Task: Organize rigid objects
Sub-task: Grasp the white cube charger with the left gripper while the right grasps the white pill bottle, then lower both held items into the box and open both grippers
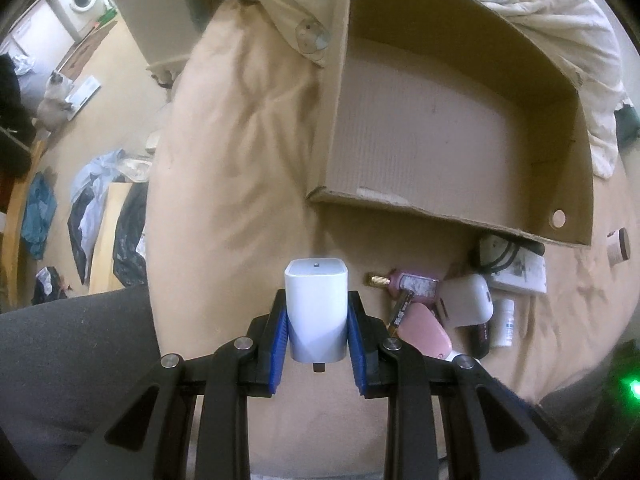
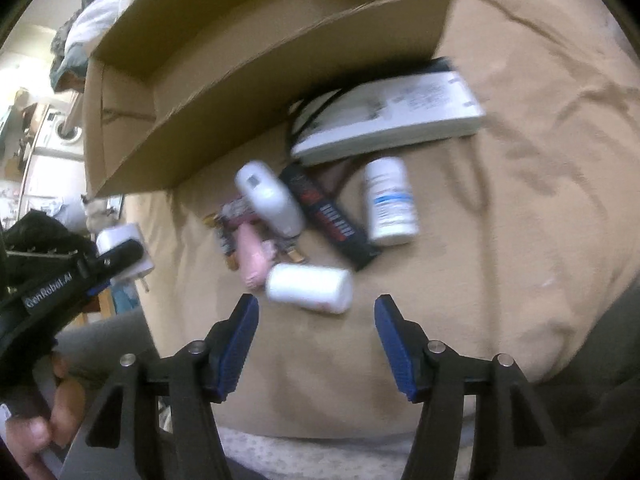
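Observation:
My left gripper (image 1: 317, 308) is shut on a white power adapter (image 1: 316, 304) and holds it above the tan bedcover, short of the open cardboard box (image 1: 440, 128). The adapter also shows at the left of the right wrist view (image 2: 120, 240). My right gripper (image 2: 316, 312) is open and empty, just short of a white lying bottle (image 2: 310, 287). Beyond it lies a pile: a pink item (image 2: 250, 258), a white device (image 2: 269, 200), a black tube (image 2: 330, 218), a white pill bottle (image 2: 390, 200) and a white flat box (image 2: 392, 116).
The cardboard box's near wall (image 2: 256, 80) overhangs the pile. A small wooden-capped jar (image 1: 618, 246) lies at the right on the bed. A rumpled white duvet (image 1: 560, 32) lies behind the box. The floor at the left holds bags and a cat (image 1: 54, 100).

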Motion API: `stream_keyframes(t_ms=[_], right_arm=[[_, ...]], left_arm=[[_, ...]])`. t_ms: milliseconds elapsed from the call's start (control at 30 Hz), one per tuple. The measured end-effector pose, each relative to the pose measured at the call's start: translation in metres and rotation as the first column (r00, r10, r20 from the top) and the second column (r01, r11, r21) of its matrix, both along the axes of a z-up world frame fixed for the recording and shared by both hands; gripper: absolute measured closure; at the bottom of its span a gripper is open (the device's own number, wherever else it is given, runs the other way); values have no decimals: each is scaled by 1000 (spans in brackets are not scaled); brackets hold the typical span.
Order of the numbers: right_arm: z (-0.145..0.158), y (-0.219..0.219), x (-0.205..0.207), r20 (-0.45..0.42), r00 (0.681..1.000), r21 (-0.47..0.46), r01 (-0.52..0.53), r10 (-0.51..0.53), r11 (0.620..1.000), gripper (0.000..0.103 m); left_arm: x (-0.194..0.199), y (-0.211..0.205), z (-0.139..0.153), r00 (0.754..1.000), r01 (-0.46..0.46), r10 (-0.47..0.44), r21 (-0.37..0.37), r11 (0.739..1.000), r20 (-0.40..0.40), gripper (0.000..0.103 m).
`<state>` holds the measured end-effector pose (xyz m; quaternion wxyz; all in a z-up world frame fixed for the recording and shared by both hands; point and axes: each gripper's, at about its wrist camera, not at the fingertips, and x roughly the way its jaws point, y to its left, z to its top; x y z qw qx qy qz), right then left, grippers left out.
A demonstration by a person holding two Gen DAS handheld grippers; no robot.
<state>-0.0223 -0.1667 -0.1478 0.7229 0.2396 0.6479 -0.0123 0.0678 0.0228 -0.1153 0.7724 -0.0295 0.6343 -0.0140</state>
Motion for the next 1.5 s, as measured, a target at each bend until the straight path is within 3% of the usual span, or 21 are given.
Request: stream_keyframes(t_ms=[167,200,300,467,667,800,1000,1133,1200,1333,1500], right_arm=[[-14,23,14,-13,996,-130,-89,88,988,40],[-16,24,14,-19,995,-155,-98,96,983,51],[-10,21,6,-2,992,-148,-125,126,981,53],[26,-6,-6,72,988,-77,-128,134,989,53],[77,-38,-1,214,968,-27,-129,131,991,53],[113,-61,8,309,942,-6,-137,132,991,53],[141,-77,43,403,903,-33,-144,145,989,53],[145,-79,84,423,888,-71,-164,179,984,53],[141,-79,101,427,884,-78,-172,189,982,53],[111,-86,124,405,898,-11,-182,171,983,53],[77,-77,131,361,909,-28,-214,209,976,53]], left_arm=[[3,1,-3,1000,0,0,14,1000,-7,79],[3,-2,-3,1000,9,-9,21,1000,-5,79],[3,-6,-2,1000,15,-16,45,999,8,79],[-9,-16,4,996,78,-80,57,995,41,79],[-19,-17,36,988,119,-132,148,982,79,79],[-11,-24,68,985,121,-138,152,981,103,79],[20,-53,98,971,176,-198,157,972,134,79],[46,-71,92,955,235,-260,173,957,144,79],[61,-81,80,952,266,-285,160,951,110,79],[82,-92,63,948,286,-302,150,946,97,79],[92,-93,32,953,274,-286,120,954,96,79]])
